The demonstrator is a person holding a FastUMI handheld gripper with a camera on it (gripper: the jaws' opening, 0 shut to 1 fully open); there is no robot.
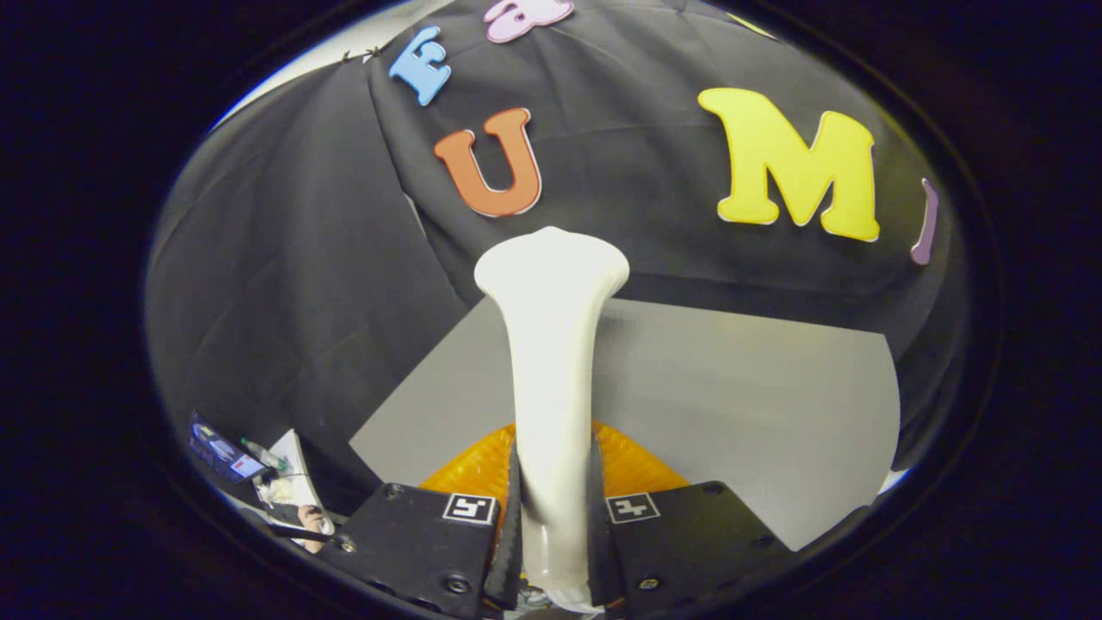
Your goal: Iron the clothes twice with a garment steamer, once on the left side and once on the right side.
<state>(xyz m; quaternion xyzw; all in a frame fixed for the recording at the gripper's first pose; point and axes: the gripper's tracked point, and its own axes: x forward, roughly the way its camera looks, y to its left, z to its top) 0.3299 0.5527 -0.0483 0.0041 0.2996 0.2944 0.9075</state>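
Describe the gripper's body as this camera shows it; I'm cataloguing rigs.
The hand-held gripper has two flat black mounting blocks with angled edges, one behind each finger. Each carries a small square black-and-white fiducial marker near its inner corner and visible screw heads.

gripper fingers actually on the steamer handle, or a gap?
Touching. The gripper view shows both fingers pressed against the white steamer handle, no gap on either side; gripper shut on it.

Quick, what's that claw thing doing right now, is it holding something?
Gripper: closed on the white steamer, one finger on each side of its handle, the head pointing away above the orange garment on the grey table.
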